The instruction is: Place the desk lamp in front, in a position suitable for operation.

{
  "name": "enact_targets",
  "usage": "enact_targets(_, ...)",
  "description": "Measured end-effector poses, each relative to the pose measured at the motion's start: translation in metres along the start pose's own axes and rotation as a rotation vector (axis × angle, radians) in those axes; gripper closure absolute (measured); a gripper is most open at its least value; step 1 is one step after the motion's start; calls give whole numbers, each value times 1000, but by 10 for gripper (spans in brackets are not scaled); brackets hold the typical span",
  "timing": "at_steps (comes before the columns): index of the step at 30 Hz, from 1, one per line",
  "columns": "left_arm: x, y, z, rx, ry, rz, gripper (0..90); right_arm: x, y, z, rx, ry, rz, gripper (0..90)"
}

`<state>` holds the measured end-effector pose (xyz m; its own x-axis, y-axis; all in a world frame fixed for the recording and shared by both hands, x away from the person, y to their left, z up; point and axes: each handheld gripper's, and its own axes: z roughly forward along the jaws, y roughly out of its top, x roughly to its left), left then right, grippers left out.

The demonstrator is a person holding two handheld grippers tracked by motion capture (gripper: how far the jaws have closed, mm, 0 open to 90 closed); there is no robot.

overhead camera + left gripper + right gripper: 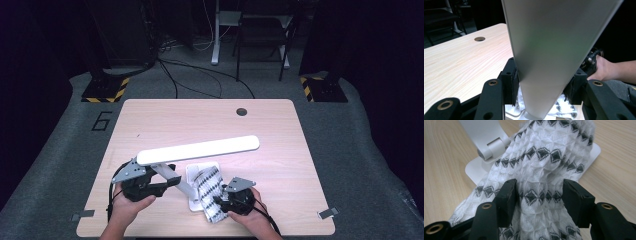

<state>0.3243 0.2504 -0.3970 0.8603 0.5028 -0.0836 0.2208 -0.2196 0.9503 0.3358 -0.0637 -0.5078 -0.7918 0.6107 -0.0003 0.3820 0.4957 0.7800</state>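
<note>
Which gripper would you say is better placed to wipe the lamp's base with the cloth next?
Right, I'd say: the right gripper already pinches the patterned cloth lying on the lamp base, while the left gripper clamps the lamp arm.

Left gripper (169, 183) and right gripper (218, 201), fingers clamped, sit side by side.

In the left gripper view the lamp head (549, 50) runs off the top edge, so its far end is cut off, and it covers most of the cloth (560, 110) behind the fingers (512, 85). In the high view the lamp base (194, 176) lies partly under that cloth beside the right gripper (221, 198), and the person's forearms are cut by the bottom edge. In the right gripper view the cloth hides much of the base beyond the fingers.
</note>
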Motion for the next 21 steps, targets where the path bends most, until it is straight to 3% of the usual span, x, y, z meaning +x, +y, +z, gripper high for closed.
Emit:
enact_targets(6,0,0,0,1,-1,0,536,4,1,9,-4,25,9,598)
enact_targets(11,0,0,0,1,0,0,536,9,3,10,-23,40,18,791)
enact_targets(14,0,0,0,0,1,0,536,11,7,6,-49,62,19,807)
enact_targets(15,0,0,0,1,1,0,536,13,15,-4,-111,87,17,811)
enact_targets(17,0,0,0,1,1,0,536,14,23,-14,-163,100,26,812)
enact_targets(20,0,0,0,2,1,0,536,13,30,-22,-201,119,48,812)
enact_targets(21,0,0,0,0,1,-1,536,12,38,-29,-221,152,58,812)
